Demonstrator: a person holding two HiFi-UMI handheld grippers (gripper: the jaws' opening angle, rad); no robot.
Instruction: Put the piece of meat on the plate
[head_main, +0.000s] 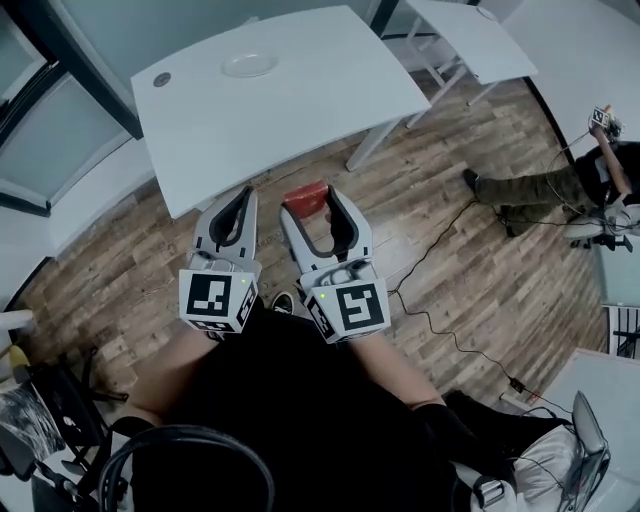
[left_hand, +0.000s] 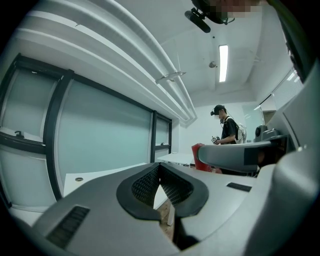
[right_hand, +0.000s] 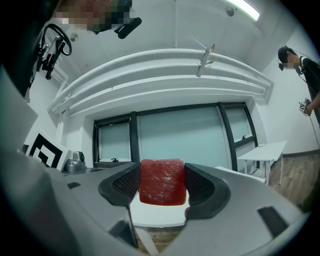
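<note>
White curved table (head_main: 290, 110) is seen far ahead. Grey left gripper (head_main: 238, 196) is pressed together, empty. Grey right gripper (head_main: 312, 203) is clamped on red square piece of meat (right_hand: 161, 182). Small round white plate (head_main: 249, 65), far on table, is left bare. Delivery is judged outstanding.

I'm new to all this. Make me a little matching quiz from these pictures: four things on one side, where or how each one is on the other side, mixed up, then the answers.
Things
1. piece of meat
2. plate
3. left gripper
4. right gripper

Place or state
A. sits on the white table
B. jaws together, nothing between them
C. red, clamped between two jaws
D. shut on the red piece

Pairs: 1-C, 2-A, 3-B, 4-D
</note>
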